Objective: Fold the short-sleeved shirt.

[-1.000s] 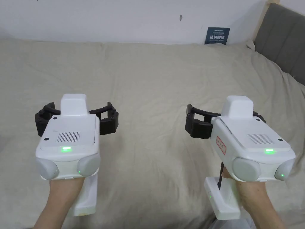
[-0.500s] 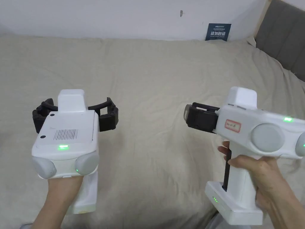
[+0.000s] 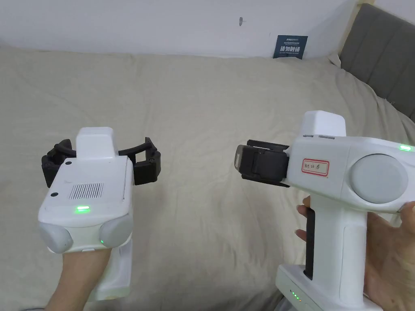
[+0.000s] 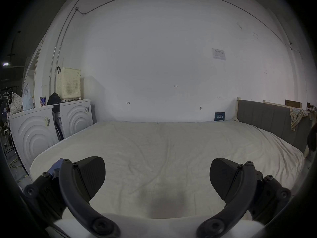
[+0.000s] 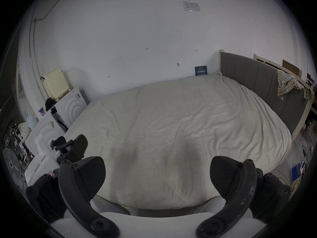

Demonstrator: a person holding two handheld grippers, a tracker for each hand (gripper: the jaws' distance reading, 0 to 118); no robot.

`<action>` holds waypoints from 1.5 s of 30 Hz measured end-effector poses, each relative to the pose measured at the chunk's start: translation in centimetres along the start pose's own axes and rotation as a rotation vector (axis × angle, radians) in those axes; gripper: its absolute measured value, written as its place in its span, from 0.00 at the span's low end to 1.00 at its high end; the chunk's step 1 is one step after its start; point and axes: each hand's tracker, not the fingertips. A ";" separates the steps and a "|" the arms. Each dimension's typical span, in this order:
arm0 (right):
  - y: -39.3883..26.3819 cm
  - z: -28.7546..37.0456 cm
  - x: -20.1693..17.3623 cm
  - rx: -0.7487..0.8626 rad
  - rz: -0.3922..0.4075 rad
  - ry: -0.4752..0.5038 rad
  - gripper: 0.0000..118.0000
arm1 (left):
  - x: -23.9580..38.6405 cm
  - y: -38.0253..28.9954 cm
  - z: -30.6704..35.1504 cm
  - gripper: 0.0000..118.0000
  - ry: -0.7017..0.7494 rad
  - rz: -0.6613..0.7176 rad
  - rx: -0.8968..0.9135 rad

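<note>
Shirt-like checked cloth (image 4: pixel 295 116) drapes the headboard (image 4: pixel 265 121) in both gripper views.

Wide bed (image 3: pixel 210 105) under a pale beige sheet (image 4: pixel 159 147), rumpled with shallow creases across the middle. Pushed against the white wall on the far side, with a grey padded headboard (image 3: pixel 381 52) along the right edge. Small dark blue card (image 3: pixel 290 47) propped at the far right corner where sheet meets wall.
</note>
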 end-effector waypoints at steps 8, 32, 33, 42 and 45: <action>-0.2 -0.6 0.4 -0.018 -0.009 -0.060 1.00 | -0.1 -0.2 0.1 1.00 0.001 -0.004 -0.006; -3.9 -7.7 2.5 0.143 0.161 -0.188 1.00 | -0.3 -2.0 -2.7 1.00 0.006 -0.001 -0.071; -4.1 -8.5 2.8 0.145 0.160 -0.186 1.00 | -0.2 -2.2 -3.1 1.00 0.007 -0.001 -0.082; -4.0 -17.3 4.5 0.063 0.150 -0.233 1.00 | 0.2 -4.6 -9.4 1.00 0.024 -0.006 -0.254; -3.9 -20.6 5.1 0.021 0.136 -0.234 1.00 | 0.4 -5.7 -12.6 1.00 0.022 -0.005 -0.315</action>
